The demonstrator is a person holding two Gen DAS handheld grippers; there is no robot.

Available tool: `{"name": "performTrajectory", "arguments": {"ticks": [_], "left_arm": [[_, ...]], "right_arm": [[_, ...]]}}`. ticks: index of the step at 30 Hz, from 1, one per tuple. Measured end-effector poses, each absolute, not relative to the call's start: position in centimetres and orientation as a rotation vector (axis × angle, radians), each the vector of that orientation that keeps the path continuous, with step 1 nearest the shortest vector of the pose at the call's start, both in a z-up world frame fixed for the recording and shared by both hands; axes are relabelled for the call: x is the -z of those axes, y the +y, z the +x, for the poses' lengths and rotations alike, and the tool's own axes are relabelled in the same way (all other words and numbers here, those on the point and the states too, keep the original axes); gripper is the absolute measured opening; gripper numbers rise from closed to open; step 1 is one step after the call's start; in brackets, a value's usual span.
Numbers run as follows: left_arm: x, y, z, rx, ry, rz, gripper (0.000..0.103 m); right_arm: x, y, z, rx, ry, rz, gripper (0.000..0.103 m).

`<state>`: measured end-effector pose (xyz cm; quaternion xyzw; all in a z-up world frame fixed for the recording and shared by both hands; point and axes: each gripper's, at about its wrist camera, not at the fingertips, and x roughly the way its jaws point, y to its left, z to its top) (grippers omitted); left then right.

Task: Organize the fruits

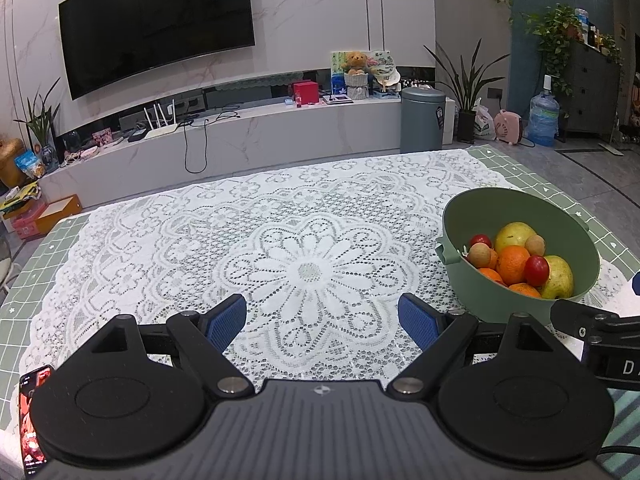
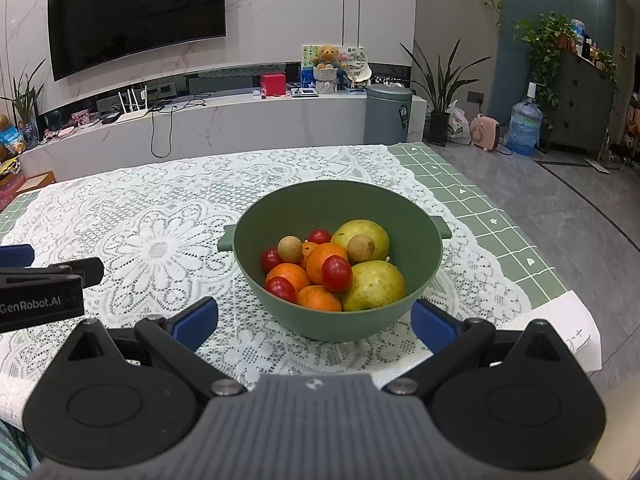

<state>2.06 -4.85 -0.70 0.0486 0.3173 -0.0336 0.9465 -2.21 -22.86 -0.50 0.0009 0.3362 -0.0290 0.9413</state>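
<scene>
White lace cloth [image 2: 160, 248], openwork and rough, lies over a smooth green checked cover [image 2: 480, 208]. The bowl [image 2: 340, 204] looks matt green plastic. Glossy red tomatoes [image 2: 337, 273], dimpled oranges [image 2: 322, 258]. Ribbed blue pads on matt black fingers [image 1: 418, 322].

My left wrist view looks low across the worktop [image 1: 160, 240] toward the television wall [image 1: 156, 24], bowl [image 1: 520, 216] off right. My right wrist view faces the same wall, close behind the bowl [image 2: 336, 208]. Both share worktop, bowl and wall.
</scene>
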Motion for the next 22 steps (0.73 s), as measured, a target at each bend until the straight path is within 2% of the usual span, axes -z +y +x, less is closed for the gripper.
{"name": "performTrajectory", "arguments": {"ticks": [22], "left_arm": [[0.81, -4.78, 2.16, 0.061, 0.654, 0.081, 0.1]], "right_arm": [[1.08, -22.92, -2.11, 0.059, 0.701, 0.014, 0.099]]}}
